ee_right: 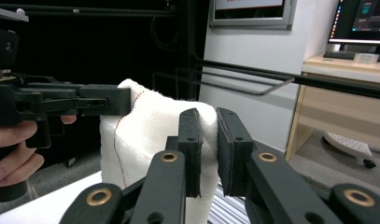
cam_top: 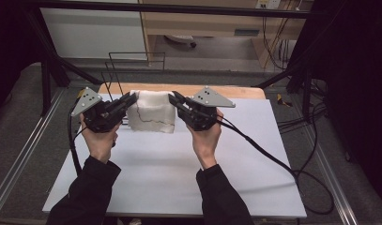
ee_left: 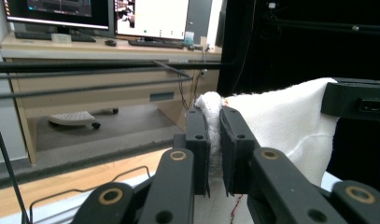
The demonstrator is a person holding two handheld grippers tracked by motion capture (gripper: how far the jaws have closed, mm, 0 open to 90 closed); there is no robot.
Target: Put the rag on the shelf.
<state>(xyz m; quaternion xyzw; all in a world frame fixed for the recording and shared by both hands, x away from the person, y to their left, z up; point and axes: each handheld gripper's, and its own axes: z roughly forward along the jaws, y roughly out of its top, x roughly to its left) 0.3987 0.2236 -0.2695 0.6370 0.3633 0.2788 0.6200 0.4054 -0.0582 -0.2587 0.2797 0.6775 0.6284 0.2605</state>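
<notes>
Both grippers clamp the same white cloth (cam_top: 151, 112), one at each upper corner, and the cloth serves as the landmark for everything else. On its left side the left gripper (cam_top: 130, 100) pinches the top corner; in the left gripper view the two black jaws stand nearly together with a fold of the cloth (ee_left: 281, 116) squeezed between them. On its right side the right gripper (cam_top: 172, 99) grips the opposite corner, and the right gripper view shows its jaws closed on a bunched edge of the cloth (ee_right: 150, 135) in the same way. Each gripper is held in a hand: the left hand (cam_top: 100, 140) below and left of the cloth, the right hand (cam_top: 206, 138) below and right of it, both coming out of dark sleeves.

The cloth hangs between the two grippers, lifted at the top, with its lower edge on or just above the white table (cam_top: 170, 173); which of the two I cannot tell. A thin dark line of stitching runs across its face, and in the right gripper view a red thread follows one edge. Behind the cloth a wire rack (cam_top: 132, 63) stands at the far end of the table, beside a strip of wooden board (cam_top: 226, 90). Cables trail from both grippers, the right one looping off the table's right edge
</notes>
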